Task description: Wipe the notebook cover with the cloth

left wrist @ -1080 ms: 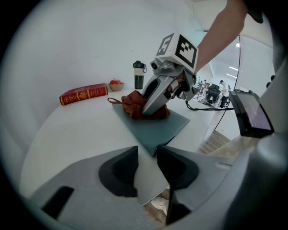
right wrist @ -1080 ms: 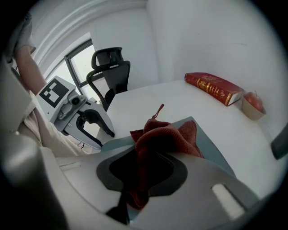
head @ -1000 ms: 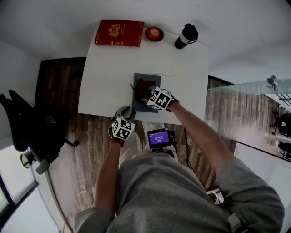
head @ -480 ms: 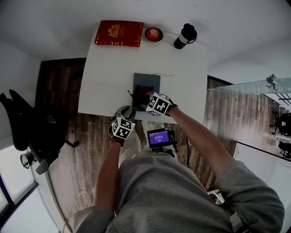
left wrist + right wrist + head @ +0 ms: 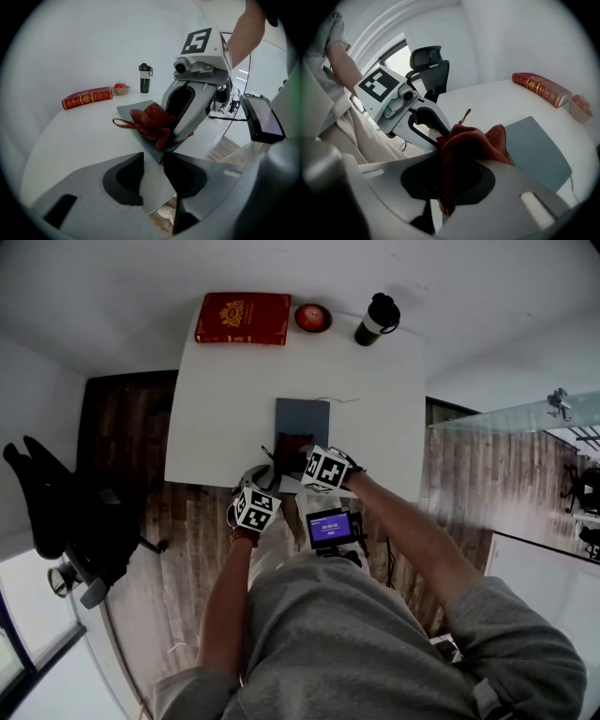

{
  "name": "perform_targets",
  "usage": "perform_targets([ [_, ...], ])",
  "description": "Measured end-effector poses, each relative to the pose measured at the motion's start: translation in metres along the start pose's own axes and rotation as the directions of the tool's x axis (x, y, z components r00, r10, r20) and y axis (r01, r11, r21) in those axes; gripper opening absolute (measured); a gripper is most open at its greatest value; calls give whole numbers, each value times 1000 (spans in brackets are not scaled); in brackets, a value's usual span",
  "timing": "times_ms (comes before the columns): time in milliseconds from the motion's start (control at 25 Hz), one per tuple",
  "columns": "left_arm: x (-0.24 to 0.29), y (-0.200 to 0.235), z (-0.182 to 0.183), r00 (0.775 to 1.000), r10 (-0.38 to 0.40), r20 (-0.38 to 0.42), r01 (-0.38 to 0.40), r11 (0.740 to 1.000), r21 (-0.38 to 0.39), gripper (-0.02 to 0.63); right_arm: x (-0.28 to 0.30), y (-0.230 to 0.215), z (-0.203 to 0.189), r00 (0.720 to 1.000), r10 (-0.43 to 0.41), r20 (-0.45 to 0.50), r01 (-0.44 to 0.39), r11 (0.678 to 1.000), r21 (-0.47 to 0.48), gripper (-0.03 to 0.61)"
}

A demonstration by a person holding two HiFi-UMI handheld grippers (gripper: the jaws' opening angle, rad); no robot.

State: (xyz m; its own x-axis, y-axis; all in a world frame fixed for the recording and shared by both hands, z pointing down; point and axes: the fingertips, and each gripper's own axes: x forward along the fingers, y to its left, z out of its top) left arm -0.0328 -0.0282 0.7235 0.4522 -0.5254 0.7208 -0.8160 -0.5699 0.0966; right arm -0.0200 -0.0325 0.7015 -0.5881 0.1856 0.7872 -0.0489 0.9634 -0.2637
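A grey-blue notebook (image 5: 303, 414) lies on the white table (image 5: 225, 409) near its front edge. A dark red cloth (image 5: 292, 446) is bunched on the notebook's near half, and my right gripper (image 5: 300, 454) is shut on it, pressing it down. In the right gripper view the cloth (image 5: 474, 142) fills the jaws and spills onto the notebook (image 5: 536, 151). My left gripper (image 5: 259, 476) stands open at the table's front edge, left of the notebook. In the left gripper view the notebook's (image 5: 132, 111) near corner lies just before the jaw tips, and only bare table shows between them.
At the table's far edge lie a red book (image 5: 243, 318), a small bowl with a red apple (image 5: 313, 317) and a black-and-white bottle (image 5: 376, 319). A black office chair (image 5: 66, 512) stands left of the table. A small screen (image 5: 330, 527) hangs at my chest.
My right gripper has dragged the cloth toward the notebook's near edge, baring more of the far cover. The left gripper has stayed at the table edge.
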Motion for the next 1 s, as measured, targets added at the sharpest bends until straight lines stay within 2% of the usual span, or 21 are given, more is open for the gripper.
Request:
perform_targets([
  [400, 0, 1, -1, 1000, 2, 4, -2, 1000, 5, 130, 2, 14, 0, 998, 60, -1, -60, 998, 16, 72],
  [480, -1, 0, -1, 1000, 3, 4, -3, 1000, 4, 130, -2, 15, 3, 999, 52, 15, -51, 998, -35, 72],
  [560, -1, 0, 0, 1000, 4, 3, -4, 1000, 0, 129, -10, 11, 12, 998, 20, 64, -13, 994, -108, 73],
  [600, -1, 0, 1, 1000, 4, 3, -4, 1000, -2, 129, -15, 7, 18, 995, 4, 99, 7, 993, -115, 72],
  [800, 0, 1, 1, 1000, 10, 7, -10, 1000, -7, 126, -54, -31, 40, 972, -94, 217, 103, 994, -33, 72],
  [1000, -1, 1, 0, 1000, 15, 9, -15, 1000, 0, 126, -87, -97, 36, 955, -228, 190, 220, 974, 62, 74],
])
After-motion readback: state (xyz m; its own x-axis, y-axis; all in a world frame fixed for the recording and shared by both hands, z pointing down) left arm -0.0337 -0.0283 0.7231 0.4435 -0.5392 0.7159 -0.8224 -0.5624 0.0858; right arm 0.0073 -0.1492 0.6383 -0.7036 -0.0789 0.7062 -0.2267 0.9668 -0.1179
